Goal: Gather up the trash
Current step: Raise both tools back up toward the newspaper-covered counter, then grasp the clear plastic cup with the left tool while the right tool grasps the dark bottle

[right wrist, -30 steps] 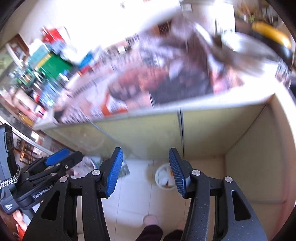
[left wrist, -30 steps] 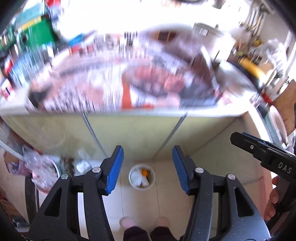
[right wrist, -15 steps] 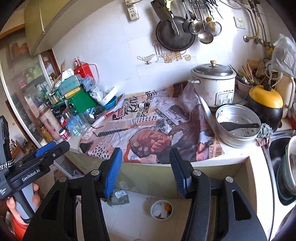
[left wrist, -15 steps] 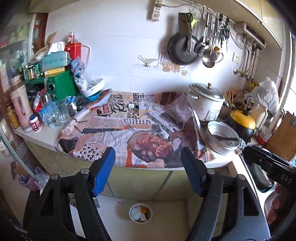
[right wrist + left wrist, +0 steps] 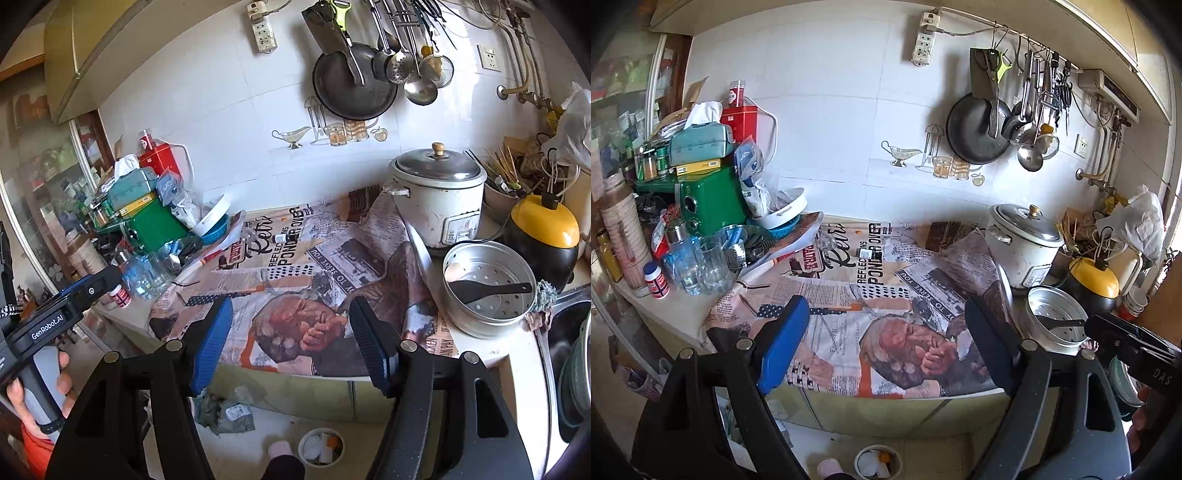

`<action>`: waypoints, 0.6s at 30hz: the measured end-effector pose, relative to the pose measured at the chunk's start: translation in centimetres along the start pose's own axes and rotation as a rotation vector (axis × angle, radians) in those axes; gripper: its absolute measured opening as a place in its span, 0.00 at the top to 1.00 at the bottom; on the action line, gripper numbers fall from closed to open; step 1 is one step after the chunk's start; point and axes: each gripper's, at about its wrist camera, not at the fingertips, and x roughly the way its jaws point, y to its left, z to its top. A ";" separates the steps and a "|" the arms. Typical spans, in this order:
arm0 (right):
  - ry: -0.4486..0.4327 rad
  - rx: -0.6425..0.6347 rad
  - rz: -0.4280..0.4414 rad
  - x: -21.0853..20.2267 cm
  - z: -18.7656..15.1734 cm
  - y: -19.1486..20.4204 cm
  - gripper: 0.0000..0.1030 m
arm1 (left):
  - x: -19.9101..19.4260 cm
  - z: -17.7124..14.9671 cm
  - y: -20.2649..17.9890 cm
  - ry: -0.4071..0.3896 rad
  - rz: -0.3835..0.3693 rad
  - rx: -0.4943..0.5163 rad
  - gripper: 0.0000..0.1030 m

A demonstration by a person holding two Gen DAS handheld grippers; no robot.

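A cluttered kitchen counter seen from two hand-held grippers, both raised in front of the counter edge and pointing toward the tiled back wall. The left gripper has its jaws spread wide and holds nothing; the right gripper is equally wide apart and empty. The counter is covered by a printed newspaper-pattern cloth. The likeliest trash lies far back on that cloth: a small dark bottle-like item with a pale label, near the large printed lettering, and just left of it a crumpled piece of clear plastic. Both sit straight ahead of the grippers and well beyond the fingertips, so reaching them looks to call for a forward move over the cloth. The small item is too tiny to tell its long axis. It lies roughly on the left gripper's centre line and slightly left of the right gripper's, so the left seems a little better placed. On the floor below stands a small white waste bin, beneath the counter front, with some crumpled wrappers lying to its left.
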 end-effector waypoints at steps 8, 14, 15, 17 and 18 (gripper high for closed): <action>0.027 0.010 -0.044 9.6 5.3 3.7 0.40 | 10.3 6.9 6.8 0.059 -0.048 0.016 0.17; 0.046 0.036 -0.089 16.4 8.4 5.9 0.34 | 17.8 10.7 11.6 0.107 -0.075 0.027 0.17; 0.054 0.043 -0.099 17.6 8.6 6.1 0.31 | 19.2 11.0 12.3 0.119 -0.079 0.022 0.17; 0.072 0.050 -0.107 19.9 9.2 6.1 0.27 | 21.6 11.3 13.4 0.144 -0.082 0.012 0.17; 0.084 0.054 -0.107 21.2 9.5 6.2 0.25 | 22.7 11.3 13.9 0.159 -0.082 0.005 0.17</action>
